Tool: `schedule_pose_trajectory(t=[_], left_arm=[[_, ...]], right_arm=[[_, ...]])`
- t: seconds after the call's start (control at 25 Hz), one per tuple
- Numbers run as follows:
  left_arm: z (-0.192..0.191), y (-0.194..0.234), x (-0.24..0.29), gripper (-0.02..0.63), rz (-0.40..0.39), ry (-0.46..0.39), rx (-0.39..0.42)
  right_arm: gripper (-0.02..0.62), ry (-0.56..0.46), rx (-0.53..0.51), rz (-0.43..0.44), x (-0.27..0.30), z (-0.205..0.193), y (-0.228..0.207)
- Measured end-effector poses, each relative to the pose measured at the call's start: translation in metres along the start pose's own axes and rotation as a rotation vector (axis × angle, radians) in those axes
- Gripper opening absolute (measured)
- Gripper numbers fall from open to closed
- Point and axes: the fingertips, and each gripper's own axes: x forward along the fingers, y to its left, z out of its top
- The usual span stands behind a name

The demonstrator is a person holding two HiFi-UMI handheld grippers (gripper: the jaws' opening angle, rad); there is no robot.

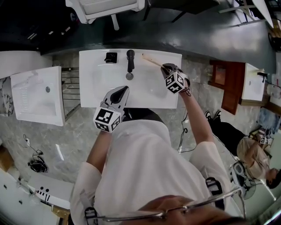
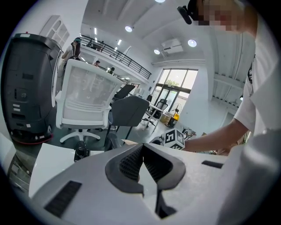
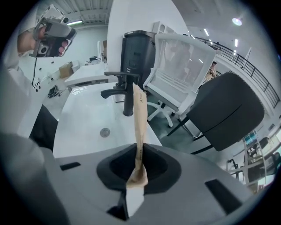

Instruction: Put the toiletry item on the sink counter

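Left tongs (image 1: pixel 124 90) (image 2: pixel 141 163) hang clenched and empty over the near rim of the white sink (image 1: pixel 94 83). Right tongs (image 1: pixel 163 67) (image 3: pixel 138 166) are clamped on one end of a long, thin tan packet (image 1: pixel 151 60) (image 3: pixel 140 112). The packet juts away from them, above the table (image 1: pixel 174 58) at the sink's back right corner; whether its far tip touches is unclear. Just left stands a black tap (image 1: pixel 130 60) (image 3: pixel 127 94), with the drain (image 1: pixel 129 76) (image 3: pixel 104 132) before it. Beyond is a white chair (image 1: pixel 105 6) (image 3: pixel 180 74).
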Motion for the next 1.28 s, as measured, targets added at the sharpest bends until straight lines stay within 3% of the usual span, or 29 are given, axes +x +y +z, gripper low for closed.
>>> schedule_pose_trajectory(t=[0.6, 0.92, 1.12, 1.28], left_arm=[[-0.023, -0.006, 0.007, 0.005, 0.021, 0.029, -0.051], [-0.030, -0.006, 0.011, 0.005, 0.019, 0.036, -0.059], [-0.032, -0.004, 0.010, 0.005, 0.024, 0.036, -0.067], [-0.033, 0.003, 0.009, 0.005, 0.034, 0.038, -0.076]], right_arm=[[0.038, 0.096, -0.119, 0.058, 0.066, -0.028, -0.008], [0.043, 0.114, -0.131, 0.079, 0.092, -0.031, -0.006], [0.044, 0.128, -0.233, 0.082, 0.100, -0.032, -0.004], [0.082, 0.146, -0.252, 0.071, 0.107, -0.032, -0.011]])
